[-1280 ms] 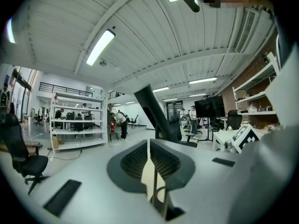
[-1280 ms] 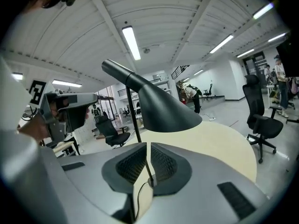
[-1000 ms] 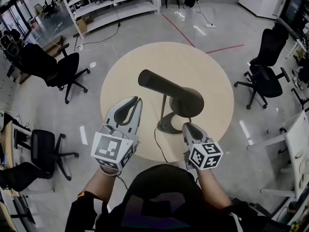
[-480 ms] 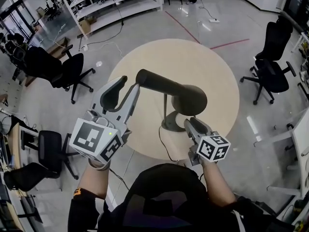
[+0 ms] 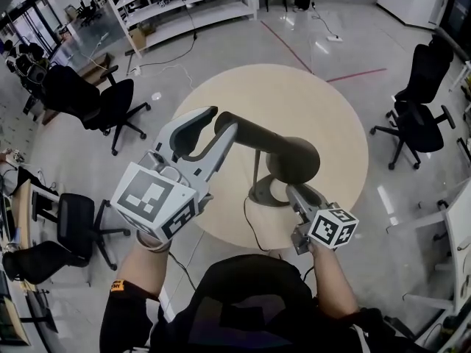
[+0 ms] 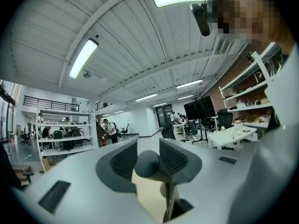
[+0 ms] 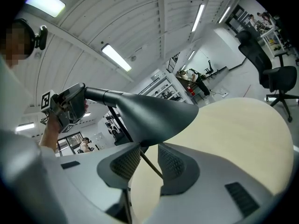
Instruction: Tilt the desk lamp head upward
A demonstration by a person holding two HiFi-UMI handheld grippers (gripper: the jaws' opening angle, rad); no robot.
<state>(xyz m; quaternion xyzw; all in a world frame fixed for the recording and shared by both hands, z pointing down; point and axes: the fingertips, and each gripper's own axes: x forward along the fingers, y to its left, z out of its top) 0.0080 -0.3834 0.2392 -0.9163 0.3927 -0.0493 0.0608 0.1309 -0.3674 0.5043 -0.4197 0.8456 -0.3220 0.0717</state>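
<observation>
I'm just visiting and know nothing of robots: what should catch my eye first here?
A dark desk lamp stands on a round pale table in the middle. The left gripper, jaws just opened wide, has the lamp's long tubular end between them. The right gripper has open jaws either side of its thin stem.

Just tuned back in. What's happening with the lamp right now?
A person is working on a dark grey desk lamp on the round beige table with two handheld grippers. The left gripper has its jaws either side of the narrow tail end of the lamp head. They have just been opening and are not clamped on it. The right gripper sits low under the shade, jaws apart, with the lamp's thin stem between them.
</observation>
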